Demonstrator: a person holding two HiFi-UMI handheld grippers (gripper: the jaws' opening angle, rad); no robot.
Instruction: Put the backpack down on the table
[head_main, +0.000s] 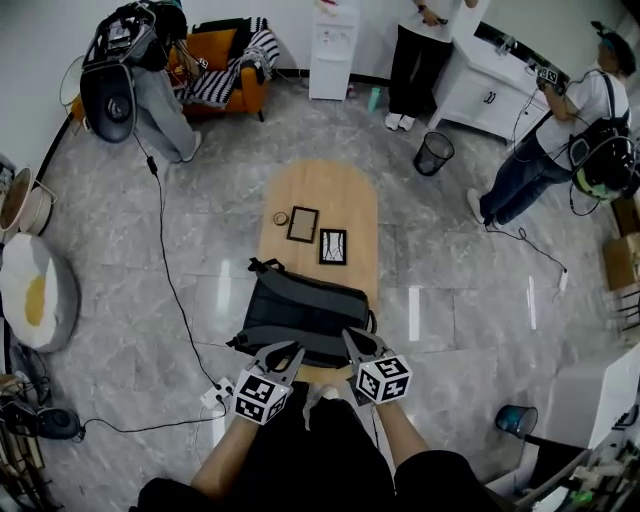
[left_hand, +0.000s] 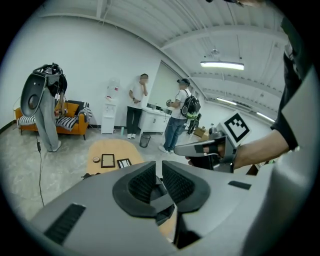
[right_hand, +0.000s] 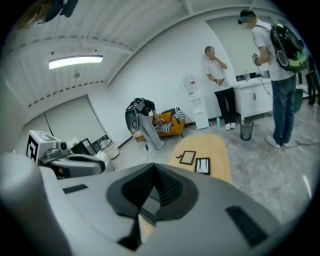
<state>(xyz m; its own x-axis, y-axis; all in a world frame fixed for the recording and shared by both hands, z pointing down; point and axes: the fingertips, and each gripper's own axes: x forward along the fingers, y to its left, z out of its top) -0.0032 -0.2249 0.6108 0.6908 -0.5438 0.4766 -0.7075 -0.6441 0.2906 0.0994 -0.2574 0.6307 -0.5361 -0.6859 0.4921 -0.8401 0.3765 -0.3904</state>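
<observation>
A dark grey backpack (head_main: 305, 315) is at the near end of the oval wooden table (head_main: 330, 190), its near edge by my two grippers. My left gripper (head_main: 285, 352) is over its near left corner and my right gripper (head_main: 358, 342) over its near right corner. In the left gripper view the left gripper (left_hand: 159, 182) has its pads close together on a grey strap (left_hand: 162, 202). The right gripper (right_hand: 152, 187) is shut, with a dark strap (right_hand: 147, 216) hanging from between its pads. Most of the backpack is hidden behind the jaws in both gripper views.
Two picture frames (head_main: 303, 224) (head_main: 333, 246) and a small round thing (head_main: 280, 218) lie mid-table. Cables and a power strip (head_main: 215, 397) lie on the floor to the left. A bin (head_main: 434, 153), an orange sofa (head_main: 225, 65), a white cabinet (head_main: 490, 85) and three standing people surround the table.
</observation>
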